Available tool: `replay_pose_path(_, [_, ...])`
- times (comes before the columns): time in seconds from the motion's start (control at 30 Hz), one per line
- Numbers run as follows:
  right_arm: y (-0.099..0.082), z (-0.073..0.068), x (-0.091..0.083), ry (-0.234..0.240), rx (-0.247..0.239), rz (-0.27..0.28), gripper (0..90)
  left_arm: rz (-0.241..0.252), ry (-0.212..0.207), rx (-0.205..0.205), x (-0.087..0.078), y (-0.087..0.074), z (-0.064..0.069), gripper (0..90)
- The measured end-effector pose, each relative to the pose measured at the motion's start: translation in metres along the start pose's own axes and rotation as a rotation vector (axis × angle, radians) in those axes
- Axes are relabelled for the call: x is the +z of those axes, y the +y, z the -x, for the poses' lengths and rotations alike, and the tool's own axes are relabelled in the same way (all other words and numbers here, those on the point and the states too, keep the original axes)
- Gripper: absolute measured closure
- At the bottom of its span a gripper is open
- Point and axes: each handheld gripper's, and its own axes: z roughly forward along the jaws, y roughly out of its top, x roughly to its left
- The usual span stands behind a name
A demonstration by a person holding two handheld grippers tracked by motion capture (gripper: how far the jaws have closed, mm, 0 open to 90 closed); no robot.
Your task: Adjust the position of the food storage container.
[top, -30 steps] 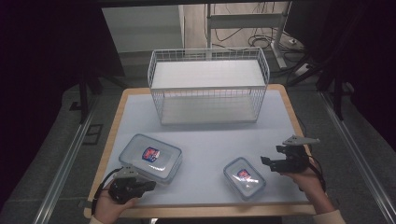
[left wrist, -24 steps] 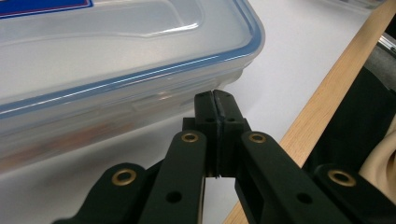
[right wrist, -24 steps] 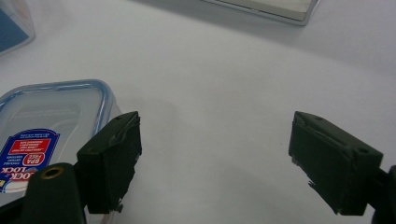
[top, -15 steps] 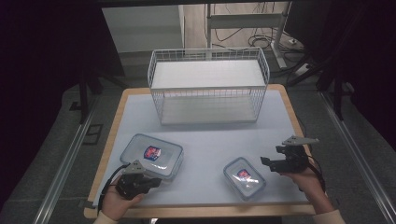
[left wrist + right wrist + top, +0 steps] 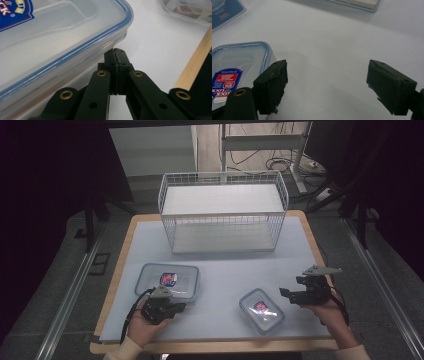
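A large clear lidded container [image 5: 167, 279] with a blue seal lies front left on the white mat. My left gripper [image 5: 179, 307] is at its near edge. In the left gripper view the jaws are pressed shut [image 5: 116, 53], nothing between them, with their tips just under the rim of the large container [image 5: 50, 45]. A smaller lidded container [image 5: 261, 310] lies front right. My right gripper [image 5: 287, 296] hovers just right of it and is open. In the right gripper view [image 5: 327, 67] the small container [image 5: 237, 65] is beside the left jaw, outside the gap.
A white wire basket [image 5: 225, 212] stands at the back of the mat, its base [image 5: 357, 3] seen at the top of the right gripper view. The table's wooden edge [image 5: 195, 67] runs close behind my left gripper. The small container [image 5: 190, 10] lies farther off.
My left gripper has moved forward and to the right, up against the large container's near edge. The right gripper has stayed in place, open.
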Motion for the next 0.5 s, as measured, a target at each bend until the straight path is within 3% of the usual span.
replay_pose_path(0.5, [-0.001, -0.001, 0.002, 0.001, -0.006, -0.006, 17.0, 0.009, 0.014, -0.030, 0.023, 0.023, -0.001, 90.0])
